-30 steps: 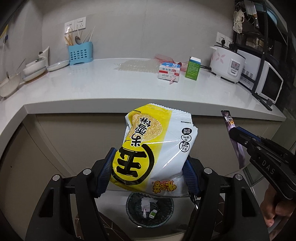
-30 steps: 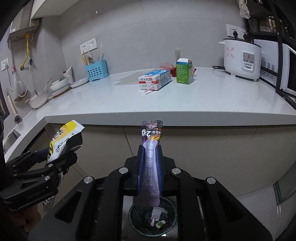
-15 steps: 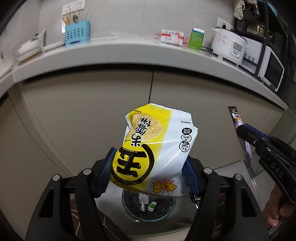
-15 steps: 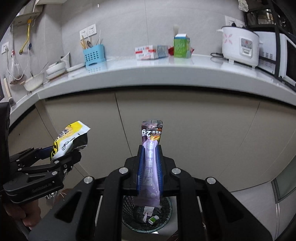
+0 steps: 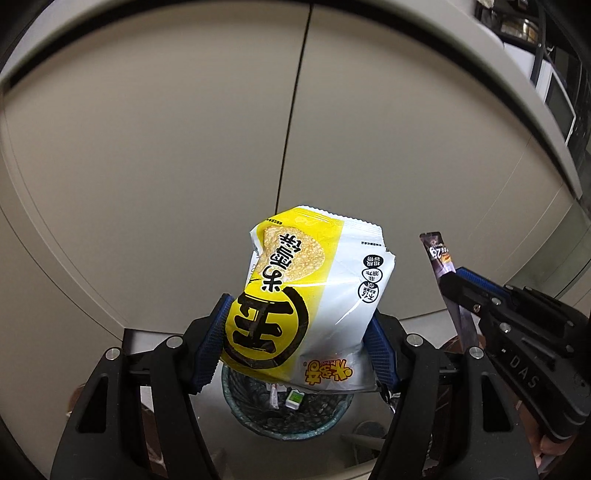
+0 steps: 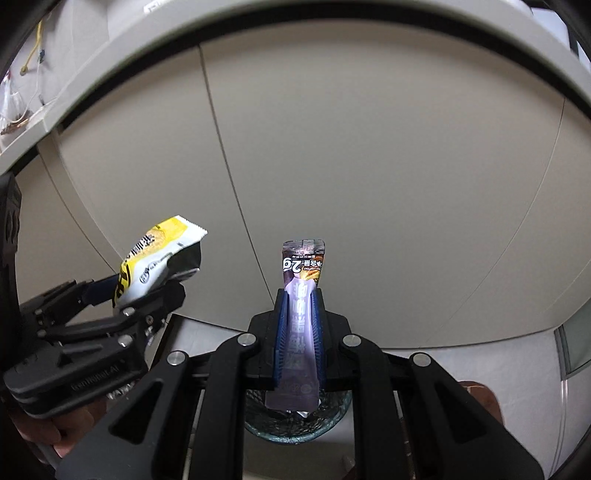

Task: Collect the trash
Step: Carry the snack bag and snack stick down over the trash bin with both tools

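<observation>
My left gripper (image 5: pixel 295 332) is shut on a yellow and white snack bag (image 5: pixel 314 295), whose top sticks up past the blue pads. A slim purple sachet (image 6: pixel 300 317) stands upright between the pads of my right gripper (image 6: pixel 300 314), which is shut on it. Below both grippers a round mesh waste bin (image 5: pixel 284 417) sits on the floor with a few small scraps inside. The bin (image 6: pixel 295 424) also shows under the sachet in the right wrist view. Each gripper appears in the other's view: the right gripper (image 5: pixel 454 280) at the right, the left gripper (image 6: pixel 147 284) at the left.
Beige cabinet doors (image 5: pixel 184 147) fill the background, with the countertop edge (image 5: pixel 443 22) curving overhead. A shelf with appliances (image 5: pixel 561 92) stands at the upper right. A person's hand (image 6: pixel 55 439) grips the left tool's handle. Pale floor (image 6: pixel 517 369) lies to the right of the bin.
Both grippers have dropped from countertop height to below the counter edge, in front of the cabinet doors. The bin looks larger and closer. Both grips are unchanged.
</observation>
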The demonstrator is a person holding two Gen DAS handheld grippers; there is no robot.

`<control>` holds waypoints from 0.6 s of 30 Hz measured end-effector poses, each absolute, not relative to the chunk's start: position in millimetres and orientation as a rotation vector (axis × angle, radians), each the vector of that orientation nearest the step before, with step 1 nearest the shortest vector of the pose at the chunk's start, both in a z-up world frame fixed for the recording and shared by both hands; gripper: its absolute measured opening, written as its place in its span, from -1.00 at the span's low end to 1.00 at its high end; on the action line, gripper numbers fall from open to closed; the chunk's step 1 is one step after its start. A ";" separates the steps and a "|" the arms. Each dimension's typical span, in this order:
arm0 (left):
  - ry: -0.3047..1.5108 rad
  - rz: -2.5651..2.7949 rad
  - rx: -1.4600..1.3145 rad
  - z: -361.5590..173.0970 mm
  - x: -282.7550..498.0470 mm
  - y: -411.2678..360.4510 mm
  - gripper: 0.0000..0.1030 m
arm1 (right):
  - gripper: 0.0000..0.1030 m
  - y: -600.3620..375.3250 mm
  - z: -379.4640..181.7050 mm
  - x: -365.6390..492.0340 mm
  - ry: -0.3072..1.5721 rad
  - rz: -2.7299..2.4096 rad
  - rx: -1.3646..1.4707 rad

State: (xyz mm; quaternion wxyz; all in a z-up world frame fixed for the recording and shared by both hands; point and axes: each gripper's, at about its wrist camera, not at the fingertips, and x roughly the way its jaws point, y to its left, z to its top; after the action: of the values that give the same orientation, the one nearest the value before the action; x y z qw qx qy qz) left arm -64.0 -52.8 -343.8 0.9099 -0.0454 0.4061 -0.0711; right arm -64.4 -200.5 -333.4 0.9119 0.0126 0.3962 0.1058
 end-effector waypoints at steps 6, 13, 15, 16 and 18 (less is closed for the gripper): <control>0.893 -0.144 -0.107 -386.4 -47.6 -53.6 0.27 | -0.76 -199.0 -372.2 -47.4 0.862 0.208 0.032; 0.978 -0.162 -0.147 -426.4 -32.3 -46.9 0.27 | -0.76 -195.8 -412.3 -25.2 0.932 0.202 0.040; 0.985 -0.157 -0.115 -433.1 -33.1 -51.0 0.27 | -0.76 -189.3 -417.9 -18.9 0.954 0.196 0.046; 0.992 -0.154 -0.100 -436.7 -34.0 -54.0 0.27 | -0.76 -191.0 -422.1 -17.0 0.971 0.199 0.063; 1.020 -0.168 -0.097 -445.9 -31.8 -57.0 0.27 | -0.76 -191.7 -426.7 -14.5 0.984 0.198 0.071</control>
State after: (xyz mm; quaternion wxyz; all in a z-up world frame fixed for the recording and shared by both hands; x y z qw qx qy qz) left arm -31.8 -57.0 -445.9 0.8682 -0.0461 0.4876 -0.0801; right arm -14.5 -191.7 -426.7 0.8762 0.0340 0.4714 0.0949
